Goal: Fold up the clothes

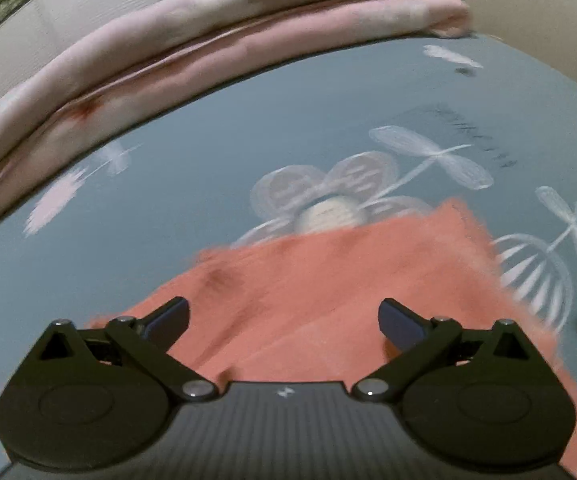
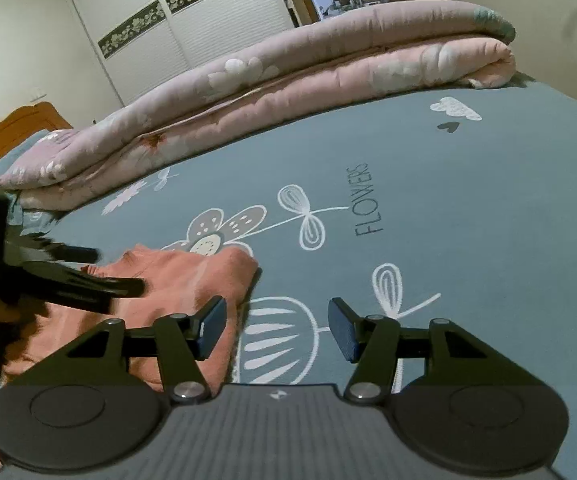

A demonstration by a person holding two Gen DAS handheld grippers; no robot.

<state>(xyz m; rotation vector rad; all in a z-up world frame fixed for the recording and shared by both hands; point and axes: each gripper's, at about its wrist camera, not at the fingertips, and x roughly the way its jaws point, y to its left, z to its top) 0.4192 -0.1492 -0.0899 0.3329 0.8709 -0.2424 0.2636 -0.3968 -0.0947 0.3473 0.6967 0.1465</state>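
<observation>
Left wrist view is smeared by blur, yet the teal bedsheet [image 1: 216, 152] with its white flower prints fills most of it, and a folded pink quilt [image 1: 248, 28] runs along the sheet's far edge from nine to one o'clock. On the sheet lies the coral garment [image 1: 328, 272], spreading from directly under the left gripper [image 1: 284, 322] out toward one o'clock; its near part is cut off by the gripper body. That gripper's jaws stand wide apart above the cloth, pinching nothing.

Right wrist view is sharp. The sheet [image 2: 468, 200] carries the printed word FLOWERS, with the quilt [image 2: 288, 92] behind it. The garment [image 2: 192, 280] lies at nine to ten o'clock of the right gripper [image 2: 276, 328], flat with soft folds and a rounded far corner. This gripper's jaws are parted with only sheet showing between them; the left finger [image 2: 212, 326] overlaps the garment's edge. The left gripper [image 2: 60, 280], blurred, hovers over the cloth at nine o'clock.
</observation>
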